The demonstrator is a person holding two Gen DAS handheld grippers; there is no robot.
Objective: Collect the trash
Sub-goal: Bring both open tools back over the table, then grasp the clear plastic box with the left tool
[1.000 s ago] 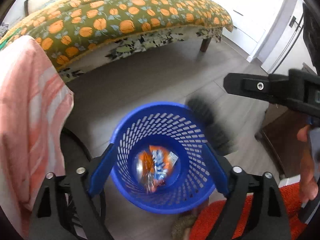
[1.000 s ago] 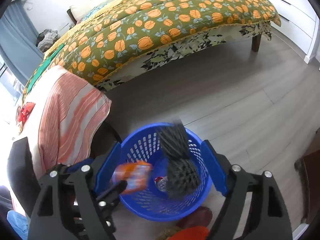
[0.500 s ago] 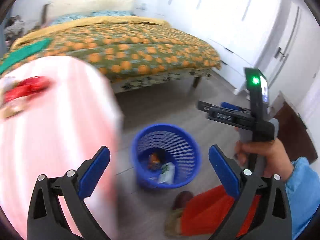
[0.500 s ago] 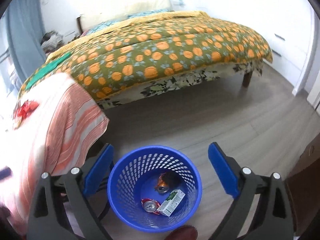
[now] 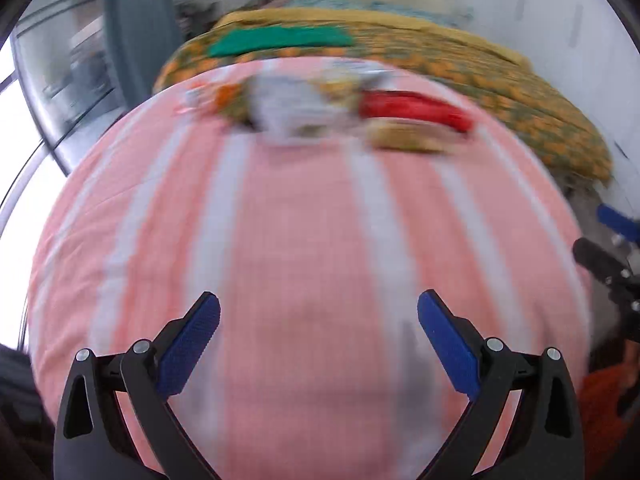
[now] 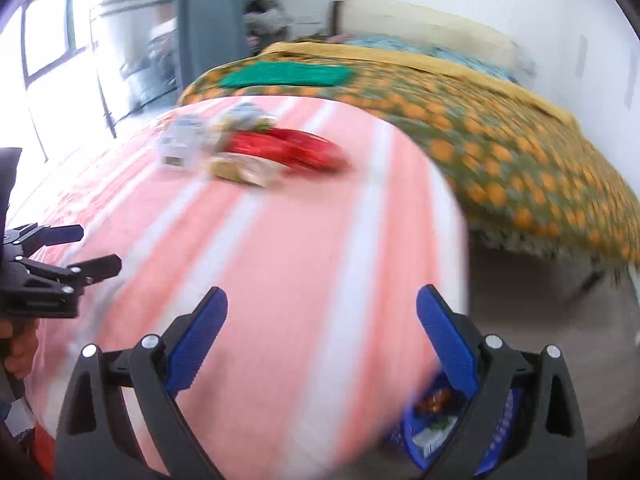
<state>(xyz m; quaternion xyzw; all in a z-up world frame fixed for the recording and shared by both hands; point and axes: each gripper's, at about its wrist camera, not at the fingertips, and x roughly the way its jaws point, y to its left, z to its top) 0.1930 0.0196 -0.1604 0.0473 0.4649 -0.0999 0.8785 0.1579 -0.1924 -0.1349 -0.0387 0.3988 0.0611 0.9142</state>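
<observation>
Both views are smeared by motion. The left gripper (image 5: pixel 319 318) hangs over a pink-and-white striped cloth (image 5: pixel 304 240) with its 2 blue-padded jaws spread wide and nothing between them; its jaws have just been opening. The right gripper (image 6: pixel 322 314) is likewise spread wide and empty above the same cloth (image 6: pixel 280 240), its jaws also having just been opening.

The trash lies in a small heap on the far part of the cloth, in the upper middle of the left view: a red wrapper (image 5: pixel 416 110), a pale whitish packet (image 5: pixel 296 112) to its left, a tan wrapper (image 5: pixel 404 138) just in front of the red one, and an orange-and-green scrap (image 5: pixel 230 100) at the left end. In the right view the heap sits upper left of centre, with the red wrapper (image 6: pixel 288 148), the tan wrapper (image 6: pixel 240 168) and a blurred whitish packet (image 6: pixel 180 144) close together; finer detail cannot be told.

A blue perforated bin (image 6: pixel 432 432) shows at the lower right of the right view, past the edge of the cloth, with wrappers inside. Behind the cloth stands a bed with an orange-patterned green cover (image 6: pixel 480 136), a green cloth (image 6: pixel 288 74) lying on it.

Each gripper also shows at the edge of the other's view: the right at the right edge, the left at the left edge.
</observation>
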